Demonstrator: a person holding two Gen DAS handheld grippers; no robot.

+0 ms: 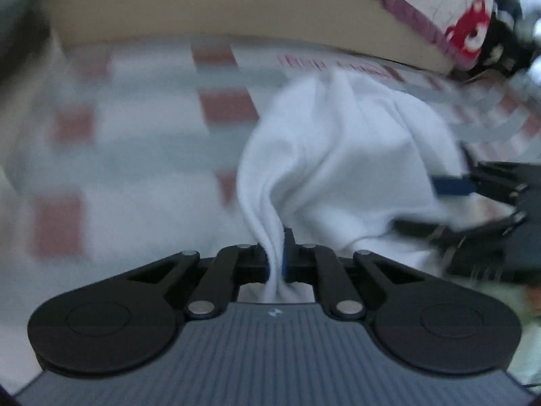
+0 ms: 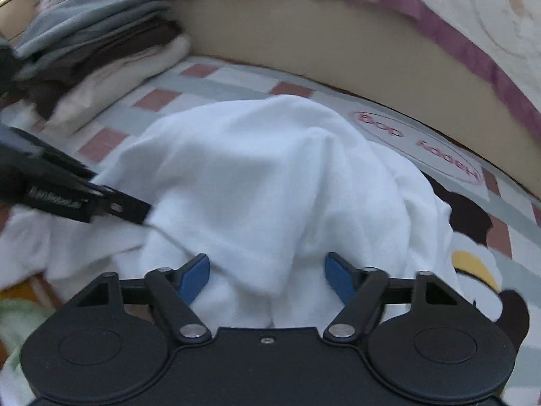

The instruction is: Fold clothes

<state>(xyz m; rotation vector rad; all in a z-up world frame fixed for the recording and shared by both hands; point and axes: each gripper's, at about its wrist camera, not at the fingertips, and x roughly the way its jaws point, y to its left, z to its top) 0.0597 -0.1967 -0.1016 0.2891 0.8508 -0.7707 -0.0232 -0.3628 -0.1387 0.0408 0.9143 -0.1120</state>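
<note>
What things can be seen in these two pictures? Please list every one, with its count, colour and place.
white garment: one, white, crumpled on the checked sheet, between both grippers
folded clothes: one stack, grey, brown and cream, far left on the sheet
checked sheet: one, pale grey and white with red-brown squares, under everything
cushion edge: one, beige with purple trim, behind the sheet
left gripper: one, black, shut on a twisted fold of the white garment
right gripper: one, black with blue pads, jaws apart, garment between them
</note>
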